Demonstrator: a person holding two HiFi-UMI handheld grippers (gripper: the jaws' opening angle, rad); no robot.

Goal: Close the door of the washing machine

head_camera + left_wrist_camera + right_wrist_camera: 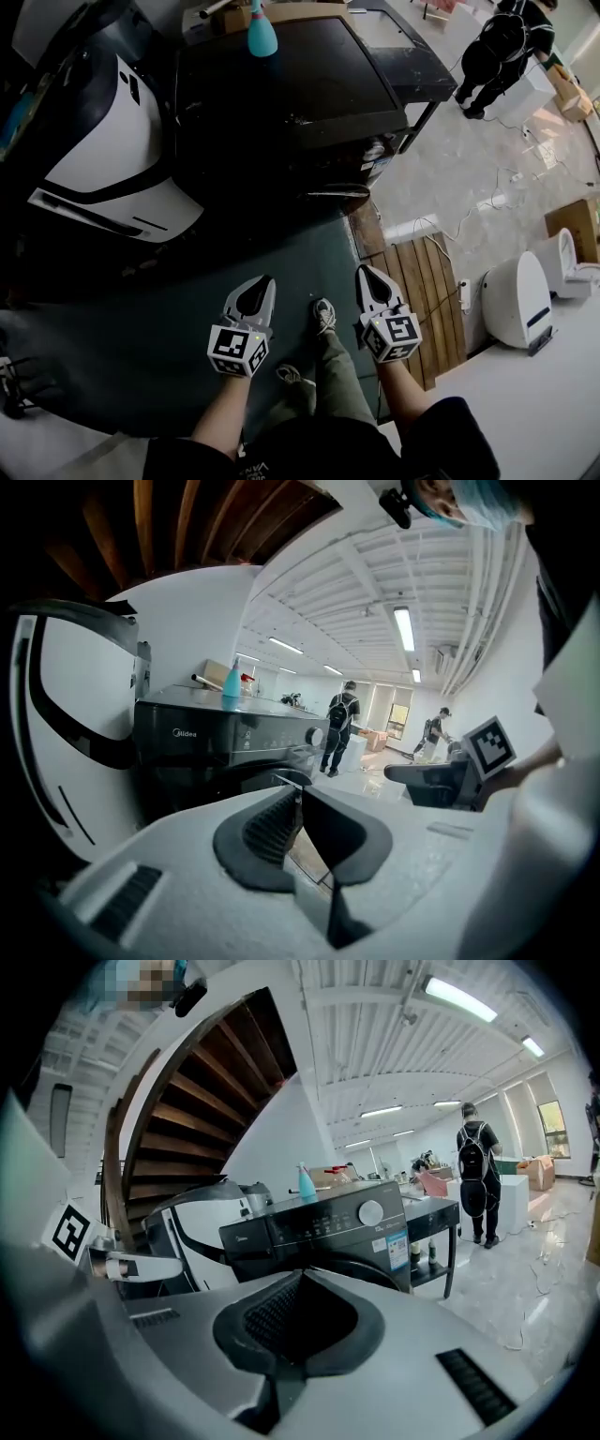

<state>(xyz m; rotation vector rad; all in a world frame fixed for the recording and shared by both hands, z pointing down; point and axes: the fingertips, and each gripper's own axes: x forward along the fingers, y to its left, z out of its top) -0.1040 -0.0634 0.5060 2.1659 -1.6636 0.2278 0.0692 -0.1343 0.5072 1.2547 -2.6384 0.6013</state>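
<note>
Head view: the washer (pixel 281 84) stands ahead of the person. Its door (pixel 337 192) shows only as a pale curved edge at the front and looks ajar. The left claw (pixel 260 286) and right claw (pixel 367 279) hover side by side over the dark floor, well apart from the door. A pallet (pixel 422 291) lies just beside the person's right foot, and stepping forward without looking could catch its edge.

Left gripper view: the left claw (pixel 298 803) is pressed together with nothing in it. Beyond its tip sits the washer (pixel 206 738) with the door's rim (pixel 284 777) jutting out. A pressed-together tip is a small contact, so on that rounded rim it could skid off sideways. The right claw (pixel 398 772) is alongside, and the two could knock together if both go for the door.

Right gripper view: the right claw (pixel 298 1283) is also pressed together and empty, aimed at the washer (pixel 328 1218) and the round door (pixel 375 1274). Too soft a push would probably leave the latch uncaught. Too hard a push might rock the bottle (pixel 306 1185) standing on top.
</note>
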